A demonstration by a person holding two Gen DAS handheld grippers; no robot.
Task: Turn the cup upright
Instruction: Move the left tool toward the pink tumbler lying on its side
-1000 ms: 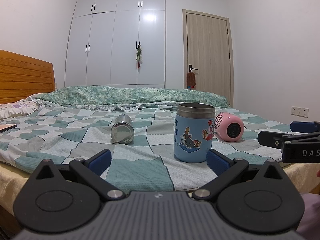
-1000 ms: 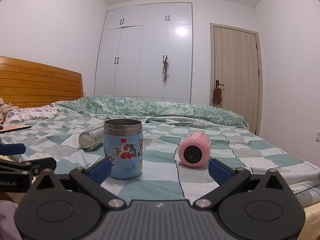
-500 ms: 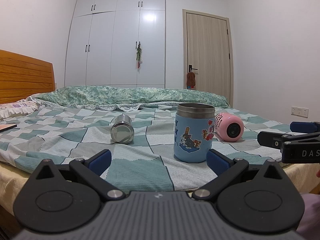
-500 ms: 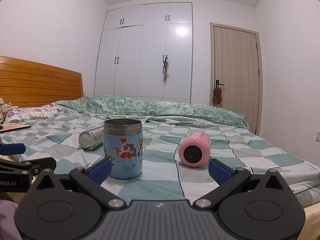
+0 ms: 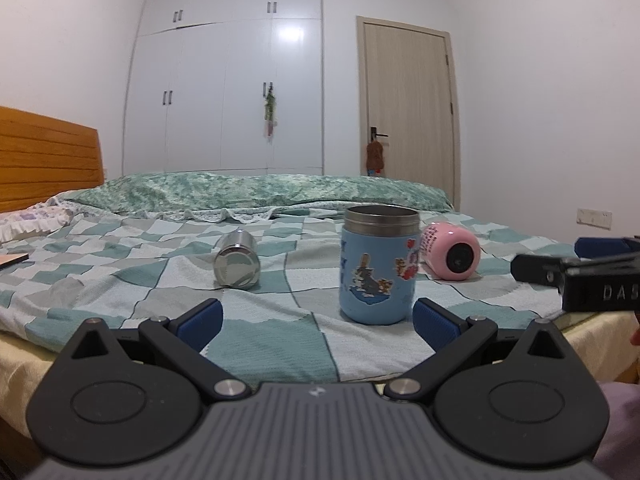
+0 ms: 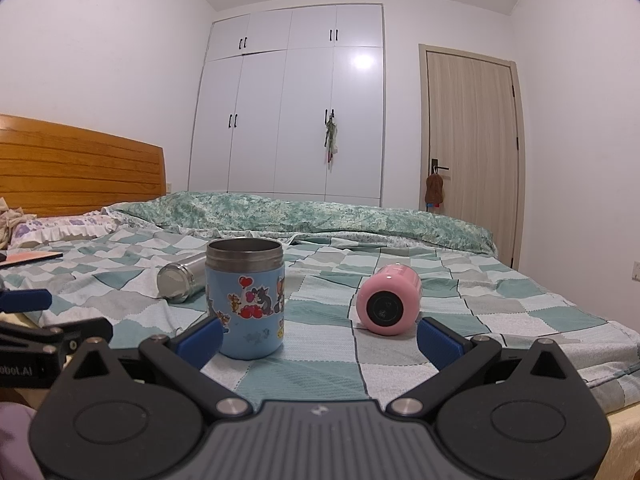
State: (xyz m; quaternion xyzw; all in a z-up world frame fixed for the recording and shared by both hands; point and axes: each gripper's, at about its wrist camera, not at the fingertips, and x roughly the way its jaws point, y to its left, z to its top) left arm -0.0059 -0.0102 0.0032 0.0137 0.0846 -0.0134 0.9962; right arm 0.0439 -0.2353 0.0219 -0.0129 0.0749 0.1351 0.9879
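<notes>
The blue cup [image 5: 377,270] stands upright on the bed [image 5: 120,280]; left of it lies a steel cup [image 5: 237,266], right a pink cup [image 5: 454,250]. Left gripper [image 5: 316,318] and right gripper [image 6: 320,338] both gape, holding nothing.

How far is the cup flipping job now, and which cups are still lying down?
Done: the blue cup stands upright on the bed, mouth up. In hand: nothing; the left gripper and the right gripper are both open and empty, short of the cups. Left: the pink cup and the steel cup lie on their sides.
</notes>
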